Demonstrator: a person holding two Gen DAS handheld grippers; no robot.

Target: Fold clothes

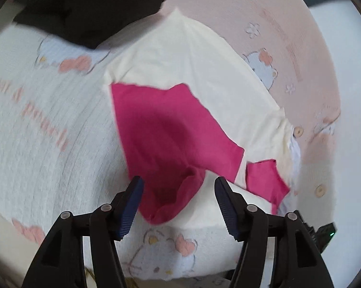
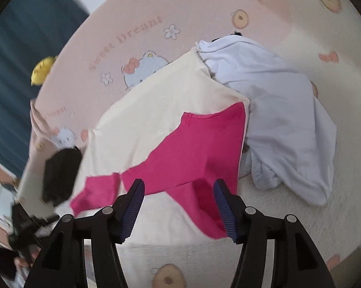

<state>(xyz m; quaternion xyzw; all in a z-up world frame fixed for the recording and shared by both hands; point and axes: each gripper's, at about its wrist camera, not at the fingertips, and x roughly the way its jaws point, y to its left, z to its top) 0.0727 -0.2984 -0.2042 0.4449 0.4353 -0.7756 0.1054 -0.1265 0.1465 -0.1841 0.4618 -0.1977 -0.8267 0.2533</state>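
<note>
A cream garment with magenta panels (image 1: 170, 129) lies spread on a printed blanket (image 1: 36, 124). In the left wrist view my left gripper (image 1: 179, 183) stands open above the garment's near edge, where a loose magenta fold (image 1: 178, 199) lies under the gap, untouched by the pads. In the right wrist view the same cream and magenta garment (image 2: 197, 148) lies ahead. My right gripper (image 2: 179, 186) is open over its magenta corner, the pads clear of the cloth. The other gripper (image 2: 58, 175) shows blurred at the left.
A black garment (image 1: 89, 7) lies at the far left of the blanket. A crumpled white garment (image 2: 276, 110) sits right of the folded piece. The pink and white blanket (image 2: 137, 19) has cartoon prints. A yellow object (image 2: 42, 69) rests by a dark blue surface.
</note>
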